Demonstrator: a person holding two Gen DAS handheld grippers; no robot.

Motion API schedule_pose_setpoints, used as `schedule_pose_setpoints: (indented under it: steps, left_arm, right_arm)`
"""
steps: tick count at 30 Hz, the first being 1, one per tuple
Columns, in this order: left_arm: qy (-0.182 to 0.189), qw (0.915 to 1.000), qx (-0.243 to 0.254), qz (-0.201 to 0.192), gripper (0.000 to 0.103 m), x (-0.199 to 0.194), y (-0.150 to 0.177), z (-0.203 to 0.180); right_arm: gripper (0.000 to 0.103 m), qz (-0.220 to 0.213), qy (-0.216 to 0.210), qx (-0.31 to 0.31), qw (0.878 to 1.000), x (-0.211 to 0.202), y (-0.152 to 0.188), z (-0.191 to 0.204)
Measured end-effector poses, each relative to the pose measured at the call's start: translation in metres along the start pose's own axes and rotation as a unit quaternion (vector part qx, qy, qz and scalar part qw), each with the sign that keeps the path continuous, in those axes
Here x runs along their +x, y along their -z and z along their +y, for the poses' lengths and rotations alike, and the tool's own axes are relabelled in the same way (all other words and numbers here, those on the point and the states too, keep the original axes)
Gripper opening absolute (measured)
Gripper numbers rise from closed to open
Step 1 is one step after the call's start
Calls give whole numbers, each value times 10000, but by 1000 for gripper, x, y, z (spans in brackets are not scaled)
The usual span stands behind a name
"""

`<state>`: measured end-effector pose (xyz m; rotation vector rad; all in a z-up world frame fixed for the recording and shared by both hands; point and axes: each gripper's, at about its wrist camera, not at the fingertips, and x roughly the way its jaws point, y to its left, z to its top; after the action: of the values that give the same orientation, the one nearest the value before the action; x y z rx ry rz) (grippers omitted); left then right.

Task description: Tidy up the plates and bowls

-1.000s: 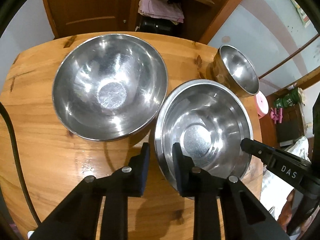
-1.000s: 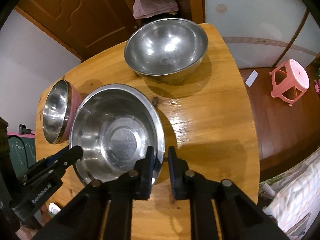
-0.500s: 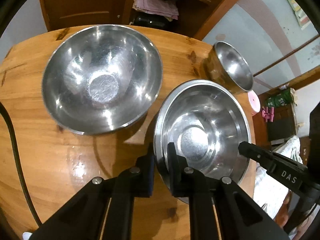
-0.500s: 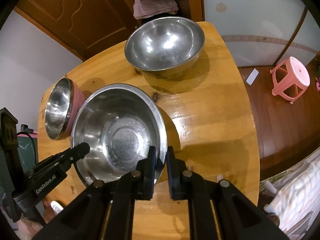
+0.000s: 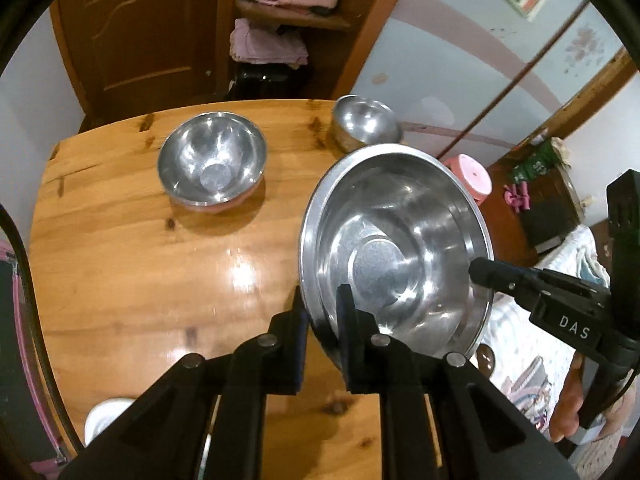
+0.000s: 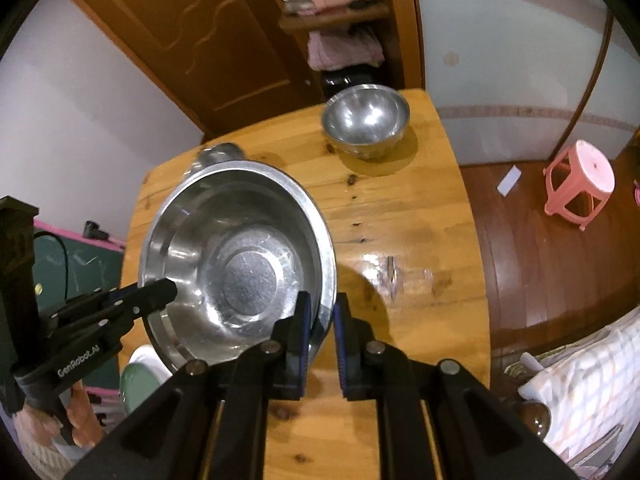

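Observation:
A large steel bowl [image 5: 396, 248] [image 6: 240, 264] hangs above the wooden table [image 5: 140, 280], held from both sides. My left gripper [image 5: 322, 304] pinches its near rim; its jaws are opening slightly, with the rim still between the pads. On the opposite rim my right gripper [image 6: 322, 304] is shut. Each gripper's tip shows in the other view, the right gripper [image 5: 480, 270] and the left gripper [image 6: 164, 290]. A medium steel bowl [image 5: 212, 162] [image 6: 366, 120] sits on the table. A small steel bowl [image 5: 366, 122] [image 6: 220, 152] stands at the table edge, partly hidden in the right wrist view.
A white dish [image 5: 104, 420] and a green plate [image 6: 138, 384] lie near the table's close corner. A pink stool [image 6: 580, 180] stands on the floor beside the table. A door and shelf [image 5: 280, 20] are behind; checked bedding [image 6: 580, 372] is to one side.
My left gripper closed on the large bowl's rim. Both grippers then rose with the bowl, lifting it off the table; the table and the other two bowls now look farther away.

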<state>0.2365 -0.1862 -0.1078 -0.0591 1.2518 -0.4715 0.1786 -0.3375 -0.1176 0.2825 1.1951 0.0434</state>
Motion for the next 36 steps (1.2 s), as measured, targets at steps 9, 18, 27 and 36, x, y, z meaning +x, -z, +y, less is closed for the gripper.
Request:
schedule_pose_setpoints:
  steps: [9,18,27,36]
  left_arm:
    - [-45,9998,192,-73,13,-44,77,-12]
    - [-150,9994,-59,309,14,-7,148,5]
    - [-156,9964,-418,725,14,41,198,26]
    - [-309,9963,-283,748,14,47,211,26]
  right_arm:
    - [11,-205,-80,-355,9991,-47,62,19]
    - [11,136,-13,-443,9989,-15,127,20]
    - [11,562,277,-471,9969,34,170,20]
    - [11,755,242,-302,9964,54,187,13]
